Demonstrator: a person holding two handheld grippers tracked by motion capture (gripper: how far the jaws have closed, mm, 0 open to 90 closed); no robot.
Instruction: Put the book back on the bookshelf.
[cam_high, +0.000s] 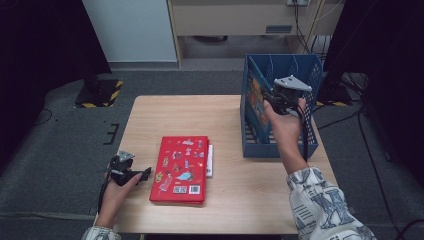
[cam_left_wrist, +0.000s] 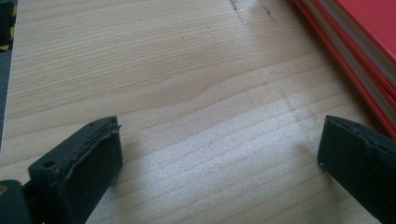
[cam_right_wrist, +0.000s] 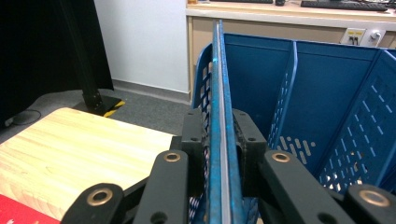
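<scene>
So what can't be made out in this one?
- Thin blue book, right gripper view: seen edge-on in the right gripper; cover unreadable.
- Red books, left gripper view: cut off by the frame edge.
- Blue rack floor, high view: hidden by the hand.

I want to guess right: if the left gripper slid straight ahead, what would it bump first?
Probably the stack of red hardcover books; the open left gripper points toward their near edge across bare wooden table.

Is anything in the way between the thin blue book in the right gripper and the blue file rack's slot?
Nothing visible. The right gripper is clamped on the blue book, which stands upright at the leftmost slot of the blue rack; the slots beside it look empty.
</scene>
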